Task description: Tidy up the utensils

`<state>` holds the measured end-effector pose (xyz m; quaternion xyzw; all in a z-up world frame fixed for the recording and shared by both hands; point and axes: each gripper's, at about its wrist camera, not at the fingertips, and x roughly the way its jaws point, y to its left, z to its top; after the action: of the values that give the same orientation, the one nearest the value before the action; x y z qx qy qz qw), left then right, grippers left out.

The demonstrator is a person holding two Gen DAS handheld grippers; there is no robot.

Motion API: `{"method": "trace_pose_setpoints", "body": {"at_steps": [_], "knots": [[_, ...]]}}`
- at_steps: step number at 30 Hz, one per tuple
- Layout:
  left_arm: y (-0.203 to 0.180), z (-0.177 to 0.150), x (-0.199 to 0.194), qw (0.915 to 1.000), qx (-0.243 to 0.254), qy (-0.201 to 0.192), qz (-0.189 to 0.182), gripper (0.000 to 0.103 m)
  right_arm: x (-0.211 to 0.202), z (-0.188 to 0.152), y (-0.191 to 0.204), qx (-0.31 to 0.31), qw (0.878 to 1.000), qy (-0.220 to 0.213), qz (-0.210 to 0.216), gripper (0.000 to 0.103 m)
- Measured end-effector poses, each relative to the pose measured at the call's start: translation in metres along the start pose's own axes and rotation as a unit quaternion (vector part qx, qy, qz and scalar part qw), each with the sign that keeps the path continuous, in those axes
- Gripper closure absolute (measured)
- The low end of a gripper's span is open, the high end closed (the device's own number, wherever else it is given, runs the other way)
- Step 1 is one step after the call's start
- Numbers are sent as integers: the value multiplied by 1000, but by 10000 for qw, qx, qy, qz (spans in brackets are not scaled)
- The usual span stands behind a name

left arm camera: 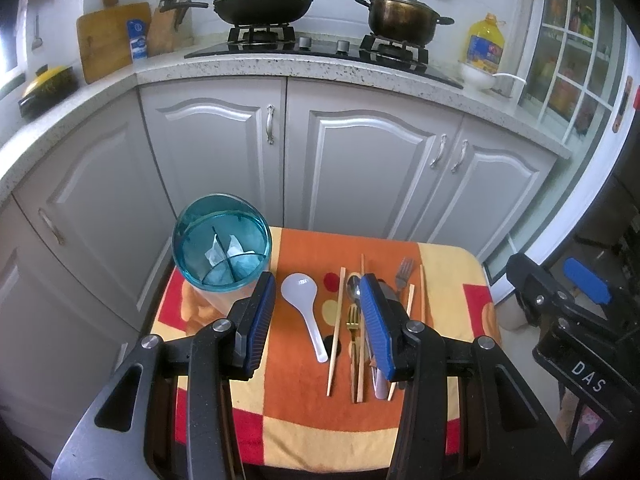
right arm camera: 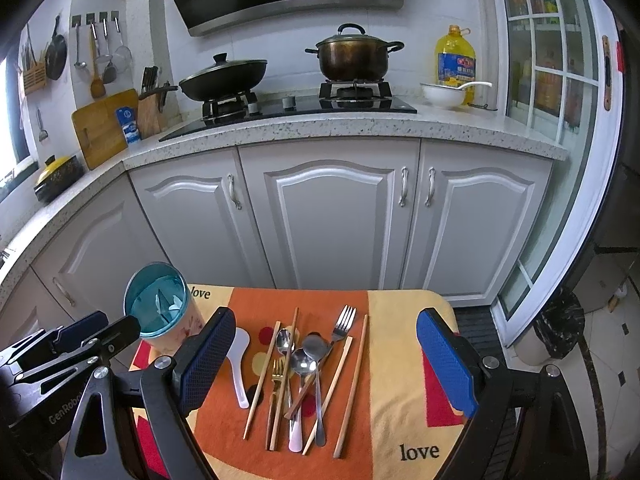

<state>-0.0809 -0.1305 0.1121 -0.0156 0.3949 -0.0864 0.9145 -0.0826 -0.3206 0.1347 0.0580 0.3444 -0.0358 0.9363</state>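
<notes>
Both grippers hang above the near edge of the table with nothing in them. The left gripper (left arm camera: 318, 320) has its jaws apart and bare, and its ribbed blue pads (left arm camera: 260, 320) frame the white rice paddle (left arm camera: 304, 300) below. The right gripper (right arm camera: 326, 364) is spread wider still, with its dotted blue pads (right arm camera: 446, 364) either side of the pile of utensils (right arm camera: 308, 372), clear of all of it.

Judging by this, no utensil has yet gone into the holder; the sorting is at its start, at the point of choosing a first piece. The next move calls for lowering one gripper onto a single item that lies free of the rest. The paddle, just left of the pile and by itself, looks the easiest pick for the left gripper, as it lies nearest the holder.

The pile itself is a tangle: slim, pale wooden chopsticks (right arm camera: 262, 380), a gold fork (right arm camera: 277, 374) and a steel fork (right arm camera: 343, 322), and polished steel spoons (right arm camera: 302, 360) crossing each other. The thin, smooth, flat-lying metal is likely to slip or drag a neighbour along.

The holder (left arm camera: 222, 242) stands at the far left corner of the table, a round cup with a clear blue rim, dividers inside and some crumpled white paper at the bottom. A soft towel (right arm camera: 400, 360) in orange, yellow and red blocks covers the table.
</notes>
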Motion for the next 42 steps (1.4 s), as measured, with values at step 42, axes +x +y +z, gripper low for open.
{"method": "trace_pose_setpoints", "body": {"at_steps": [42], "knots": [[6,-6,19,9997,-79,243,-1,60,20,-11,3,41,9994,324,105,12]]}}
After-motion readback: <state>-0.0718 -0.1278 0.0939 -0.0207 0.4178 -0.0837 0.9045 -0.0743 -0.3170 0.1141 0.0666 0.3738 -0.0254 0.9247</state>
